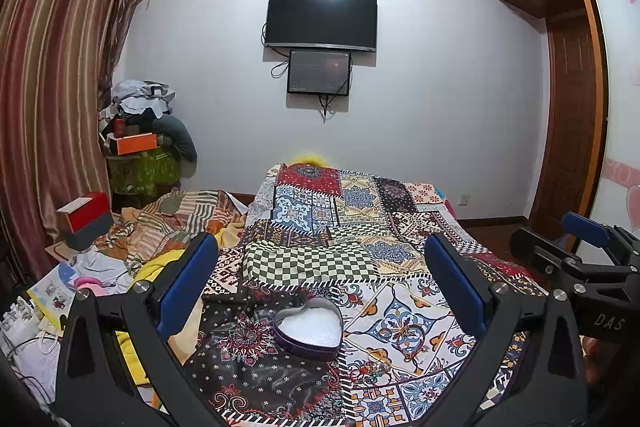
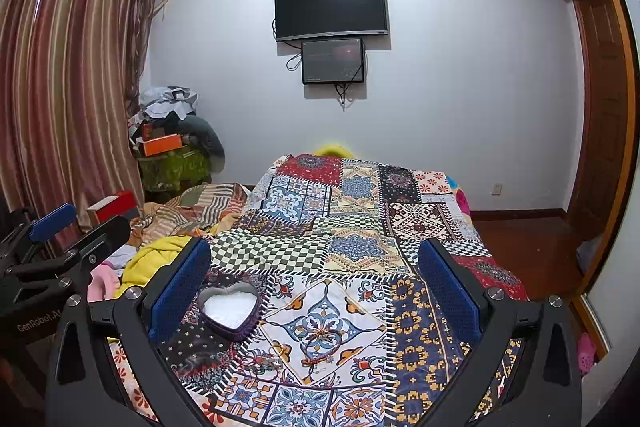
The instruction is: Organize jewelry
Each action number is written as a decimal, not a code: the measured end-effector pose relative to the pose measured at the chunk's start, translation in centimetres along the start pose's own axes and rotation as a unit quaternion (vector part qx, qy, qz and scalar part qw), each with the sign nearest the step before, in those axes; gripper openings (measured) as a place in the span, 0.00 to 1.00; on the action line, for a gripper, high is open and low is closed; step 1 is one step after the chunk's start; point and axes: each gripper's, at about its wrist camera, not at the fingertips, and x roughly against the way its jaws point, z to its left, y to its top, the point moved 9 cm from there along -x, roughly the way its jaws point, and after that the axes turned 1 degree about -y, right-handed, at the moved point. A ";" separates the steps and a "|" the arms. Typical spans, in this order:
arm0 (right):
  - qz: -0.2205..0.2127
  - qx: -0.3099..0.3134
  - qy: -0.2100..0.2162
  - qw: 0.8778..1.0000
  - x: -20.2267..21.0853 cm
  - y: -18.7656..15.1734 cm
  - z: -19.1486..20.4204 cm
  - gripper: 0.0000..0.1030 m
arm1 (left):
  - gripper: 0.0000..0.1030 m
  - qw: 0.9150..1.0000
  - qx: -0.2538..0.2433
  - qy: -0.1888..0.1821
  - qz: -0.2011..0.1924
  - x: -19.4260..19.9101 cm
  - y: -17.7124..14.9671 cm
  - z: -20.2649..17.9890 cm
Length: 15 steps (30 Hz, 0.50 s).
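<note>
A dark heart-shaped tin (image 1: 308,327) with a white lining lies open on the patchwork quilt (image 1: 360,227); it also shows in the right wrist view as the tin (image 2: 230,311). Several small jewelry pieces lie loose on the quilt to its right: a brown cord bracelet (image 2: 320,343), a beaded bracelet (image 2: 260,363) and a small ring (image 2: 282,349), seen faintly as jewelry (image 1: 374,367). My left gripper (image 1: 320,283) hovers open above the tin, empty. My right gripper (image 2: 316,291) hangs open above the bracelets, empty.
Crumpled yellow and striped bedding (image 2: 160,255) and a red box (image 1: 84,215) lie left of the quilt. A pile of clothes and boxes (image 1: 140,131) stands by the curtain (image 1: 48,107). A TV (image 1: 322,19) hangs on the far wall; a wooden wardrobe (image 1: 572,147) is on the right.
</note>
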 end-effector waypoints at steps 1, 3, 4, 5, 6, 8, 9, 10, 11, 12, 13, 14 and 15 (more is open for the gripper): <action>0.000 0.000 0.000 1.000 0.0 0.0 0.0 1.00 | 1.00 1.000 0.000 0.000 0.000 0.0 0.0 0.0; 0.000 0.000 0.000 1.000 0.0 0.0 -0.1 1.00 | 1.00 1.000 0.000 0.001 0.001 0.1 0.0 0.1; 0.001 0.000 0.000 1.000 0.0 0.0 -0.2 1.00 | 1.00 1.000 0.000 0.001 0.002 0.1 0.0 0.1; 0.001 0.001 0.000 1.000 0.0 -0.1 -0.2 1.00 | 1.00 1.000 0.000 0.002 0.003 0.1 0.0 0.1; 0.002 0.001 -0.001 1.000 0.0 -0.1 -0.3 1.00 | 1.00 1.000 0.000 0.002 0.004 0.0 0.0 0.1; 0.004 0.001 -0.001 1.000 -0.2 -0.2 -0.4 1.00 | 1.00 1.000 0.000 0.004 0.007 -0.2 -0.1 0.1; 0.005 0.002 -0.002 1.000 -0.3 -0.3 -0.4 1.00 | 1.00 1.000 0.000 0.004 0.009 -0.3 -0.2 0.1; 0.007 0.002 -0.003 1.000 -0.4 -0.5 -0.5 1.00 | 1.00 1.000 0.000 0.005 0.013 -0.5 -0.3 0.1; 0.008 0.002 -0.004 1.000 -0.5 -0.6 -0.5 1.00 | 1.00 1.000 0.000 0.007 0.017 -0.7 -0.4 0.1; 0.011 0.001 -0.006 1.000 -0.7 -0.8 -0.6 1.00 | 1.00 1.000 -0.001 0.010 0.022 -1.0 -0.6 0.2; 0.015 0.001 -0.008 1.000 -0.8 -0.9 -0.7 1.00 | 1.00 1.000 -0.001 0.013 0.028 -1.3 -0.9 0.3; 0.017 0.001 -0.009 1.000 -0.9 -1.1 -0.7 1.00 | 1.00 0.999 0.000 0.015 0.034 -1.6 -1.1 0.3; 0.022 0.002 -0.012 1.000 -1.2 -1.4 -0.8 1.00 | 1.00 0.999 0.001 0.016 0.042 -2.0 -1.5 0.4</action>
